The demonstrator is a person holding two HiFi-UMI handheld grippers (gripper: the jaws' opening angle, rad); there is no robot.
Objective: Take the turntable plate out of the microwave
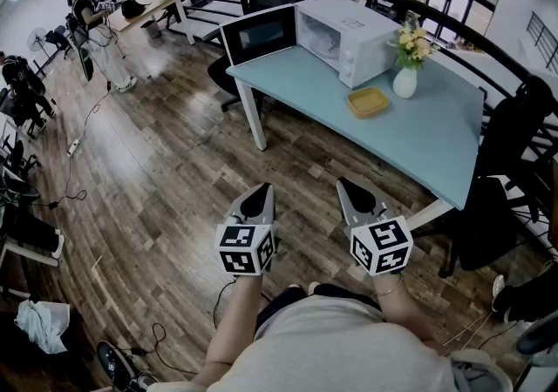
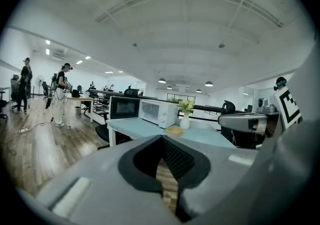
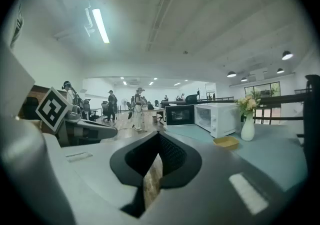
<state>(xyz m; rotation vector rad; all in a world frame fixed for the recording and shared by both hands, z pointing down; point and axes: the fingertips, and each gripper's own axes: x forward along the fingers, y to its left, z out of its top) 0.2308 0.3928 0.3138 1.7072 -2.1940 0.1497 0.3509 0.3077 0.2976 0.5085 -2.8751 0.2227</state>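
Although the task itself is not yet under way, the head view shows what it needs. The left claw (image 1: 261, 192) and the right claw (image 1: 350, 186) hang above the brown wooden floor (image 1: 174, 172), well apart from the light blue tabletop (image 1: 418, 142). From the claws, the white microwave oven (image 1: 353, 37) stands at about 1 o'clock, and its dark-windowed door (image 1: 259, 33) is open at the oven's 9 o'clock. The turntable plate should lie in the open cavity, but I cannot make it out from here. At the oven's 5 o'clock are a shallow yellow square dish (image 1: 367, 102) and a white vase with yellow flowers (image 1: 405, 77).

In the left gripper view, the left claw (image 2: 161, 141) has its jaws brought together at the tips, with nothing between them.

In the right gripper view, the right claw (image 3: 159, 138) is likewise closed and empty.

I judge the step in hand to be the approach. The next move calls for walking up to the oven, opening one claw and reaching into the cavity for the plate's rim.

By count: one oven, one dish, one vase, two claws, and at least two people (image 1: 87, 7) far behind.
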